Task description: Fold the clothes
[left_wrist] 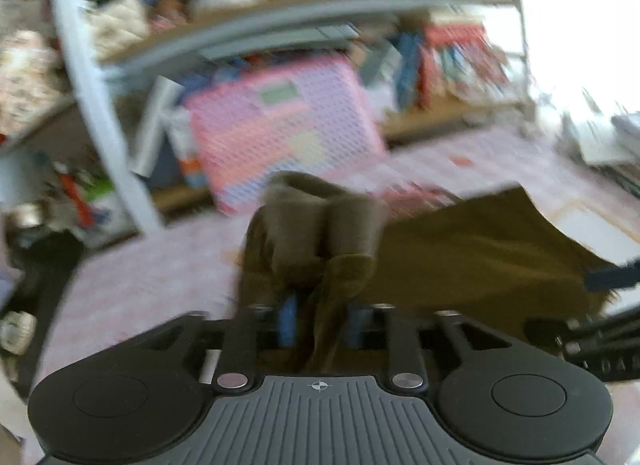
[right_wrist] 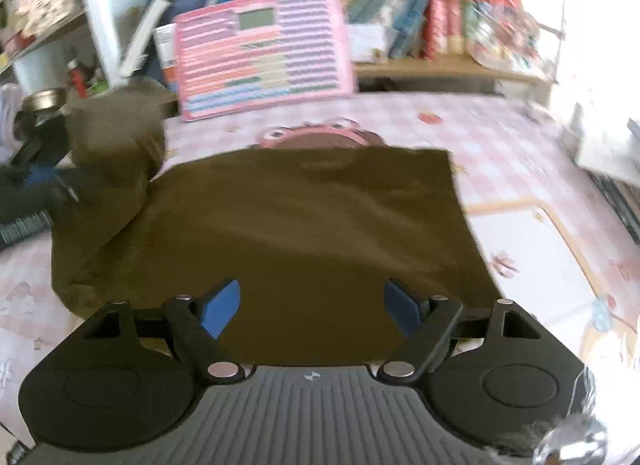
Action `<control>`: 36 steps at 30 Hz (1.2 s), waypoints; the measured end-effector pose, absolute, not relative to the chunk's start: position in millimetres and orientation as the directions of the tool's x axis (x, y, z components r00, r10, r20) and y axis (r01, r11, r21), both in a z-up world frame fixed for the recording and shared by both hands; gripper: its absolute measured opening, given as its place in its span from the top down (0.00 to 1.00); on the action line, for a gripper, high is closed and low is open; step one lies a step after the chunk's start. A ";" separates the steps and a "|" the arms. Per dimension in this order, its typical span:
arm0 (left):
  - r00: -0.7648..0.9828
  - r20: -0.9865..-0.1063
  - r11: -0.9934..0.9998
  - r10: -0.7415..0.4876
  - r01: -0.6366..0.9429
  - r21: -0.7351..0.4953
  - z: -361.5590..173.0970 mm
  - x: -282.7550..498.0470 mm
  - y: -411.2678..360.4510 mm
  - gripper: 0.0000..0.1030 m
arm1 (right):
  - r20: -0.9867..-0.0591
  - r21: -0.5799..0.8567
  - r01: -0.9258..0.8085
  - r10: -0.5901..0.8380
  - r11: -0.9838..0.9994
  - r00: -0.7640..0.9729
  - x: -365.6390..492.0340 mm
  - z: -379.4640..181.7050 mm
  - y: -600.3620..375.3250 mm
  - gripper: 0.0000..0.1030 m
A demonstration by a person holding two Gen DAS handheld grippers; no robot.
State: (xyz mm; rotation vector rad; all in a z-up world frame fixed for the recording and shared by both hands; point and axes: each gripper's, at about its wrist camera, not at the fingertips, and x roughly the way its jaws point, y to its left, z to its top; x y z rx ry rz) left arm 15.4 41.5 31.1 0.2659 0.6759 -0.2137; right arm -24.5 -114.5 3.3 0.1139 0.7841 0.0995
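Note:
An olive-brown garment (right_wrist: 304,217) lies spread on the pink checked tablecloth (right_wrist: 460,133). My left gripper (left_wrist: 320,321) is shut on a bunched fold of the garment (left_wrist: 320,233) and holds it lifted above the table; this lifted bunch shows at the left of the right wrist view (right_wrist: 116,145). My right gripper (right_wrist: 312,309) is open and empty, its blue pads (right_wrist: 220,309) hovering over the near edge of the flat cloth. The right gripper's tip shows at the right edge of the left wrist view (left_wrist: 612,277).
A pink patterned board (right_wrist: 264,53) leans against shelves behind the table. Books (right_wrist: 440,25) fill the shelf at back right. A white shelf post (left_wrist: 92,97) stands at the left. Clutter and a tin (right_wrist: 44,99) sit at far left. A pink frog print (right_wrist: 316,137) peeks from under the garment.

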 end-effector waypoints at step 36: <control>0.760 -0.634 0.929 -0.144 -0.116 -0.351 25.3 -67.2 188.5 0.27 | -0.549 0.828 0.208 0.677 0.521 0.490 42.4 -48.8 -117.4 0.53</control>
